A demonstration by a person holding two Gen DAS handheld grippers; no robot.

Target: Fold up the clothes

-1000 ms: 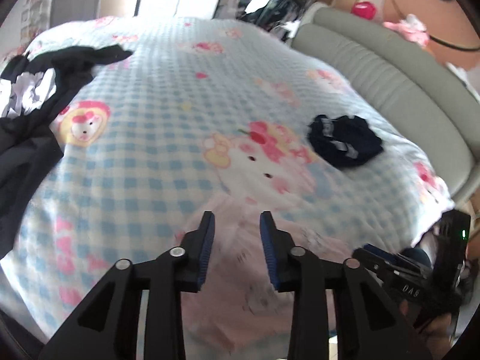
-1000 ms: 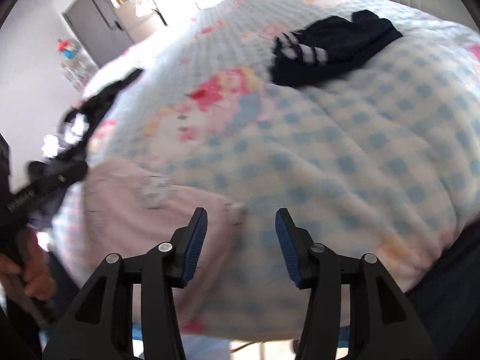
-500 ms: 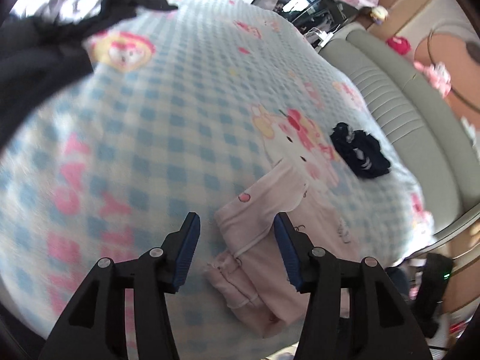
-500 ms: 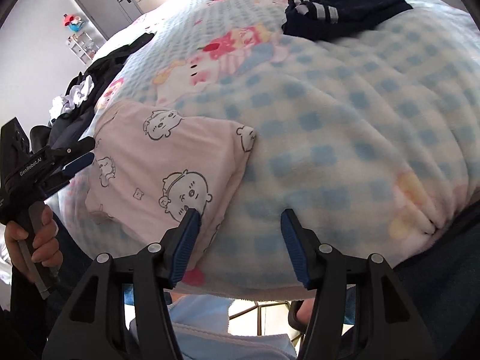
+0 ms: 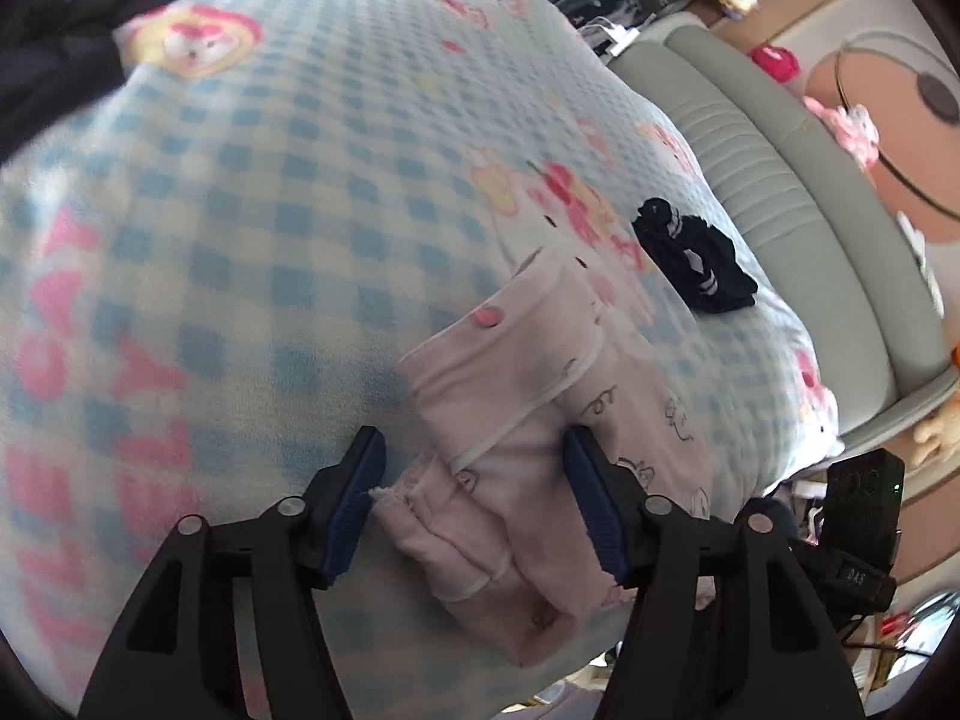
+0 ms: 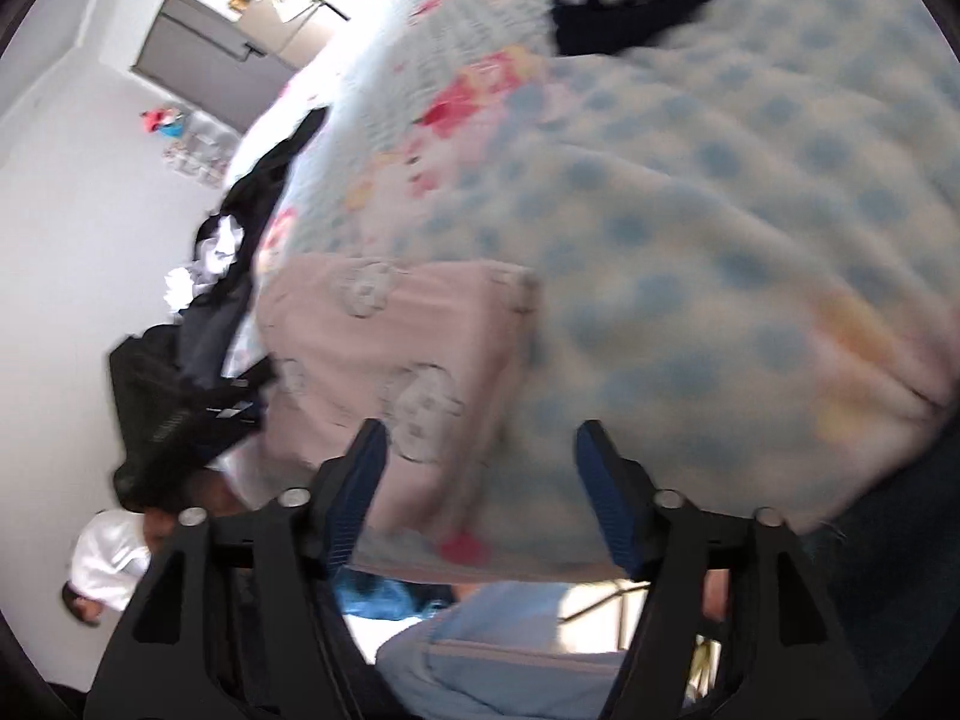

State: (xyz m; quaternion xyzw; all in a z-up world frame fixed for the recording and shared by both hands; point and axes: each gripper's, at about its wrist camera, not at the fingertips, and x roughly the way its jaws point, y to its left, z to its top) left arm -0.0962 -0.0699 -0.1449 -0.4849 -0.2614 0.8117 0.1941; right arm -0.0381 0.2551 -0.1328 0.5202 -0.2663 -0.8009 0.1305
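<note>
A folded pink garment [image 5: 540, 420] with small cartoon prints lies near the front edge of the bed's blue checked blanket [image 5: 270, 210]. My left gripper [image 5: 474, 504] is open, its fingers straddling the garment's folded end just above it. In the right wrist view the same pink garment [image 6: 384, 354] lies left of centre. My right gripper [image 6: 480, 498] is open over its right edge, with nothing between the pads. The other gripper's black body [image 6: 180, 414] shows at the left there. A dark navy folded garment [image 5: 696, 264] rests farther back on the blanket.
A heap of black and white clothes [image 5: 54, 42] lies at the bed's far left. A grey padded headboard [image 5: 810, 198] runs along the right side. The person's light blue trousers [image 6: 498, 654] are below the bed edge. A grey door [image 6: 198, 60] stands in the far wall.
Both grippers opened wider. The left one moved over the pink garment's folded end. The right one tilted and closed in on the garment's right edge; its view is blurred.
</note>
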